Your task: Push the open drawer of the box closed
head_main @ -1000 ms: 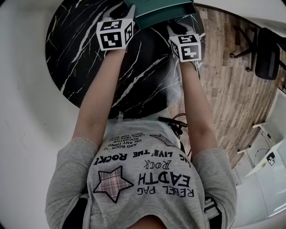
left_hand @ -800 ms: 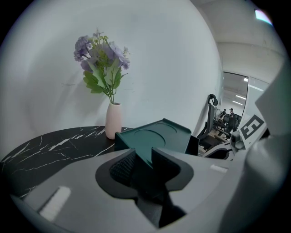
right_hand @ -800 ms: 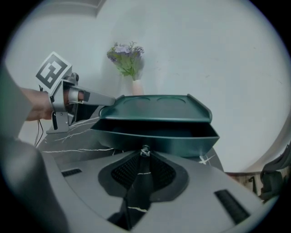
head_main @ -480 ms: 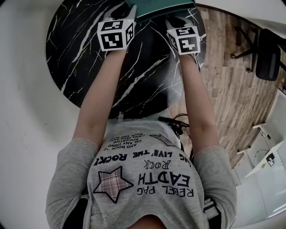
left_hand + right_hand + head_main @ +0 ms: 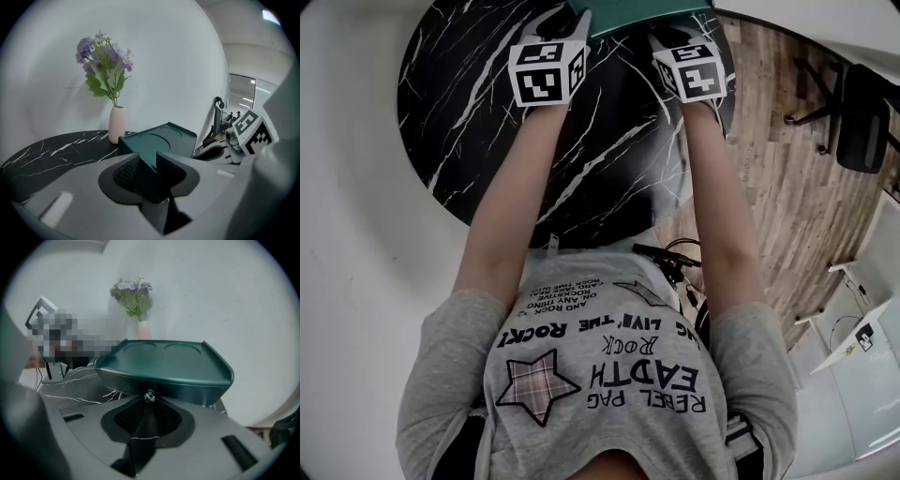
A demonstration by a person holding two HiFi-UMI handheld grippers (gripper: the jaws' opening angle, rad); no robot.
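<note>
A dark teal box (image 5: 649,13) stands at the far edge of the round black marble table (image 5: 469,112). My left gripper (image 5: 565,21) sits at its near left corner. In the left gripper view that box corner (image 5: 146,161) fills the gap between the jaws of the left gripper (image 5: 147,169), which looks shut on it. My right gripper (image 5: 666,37) is at the box front. In the right gripper view the right gripper (image 5: 148,405) is shut, its tips just under the small metal knob (image 5: 149,395) of the drawer front (image 5: 164,383). How far the drawer stands out is hidden.
A pink vase of purple flowers (image 5: 116,124) stands on the table behind the box, near the white wall. Right of the table lies wooden floor with a dark office chair (image 5: 861,111). Cables (image 5: 667,258) hang at the person's waist by the table's near edge.
My right gripper has moved forward against the box front, and less of the teal box shows at the top of the head view. The left gripper has hardly moved.
</note>
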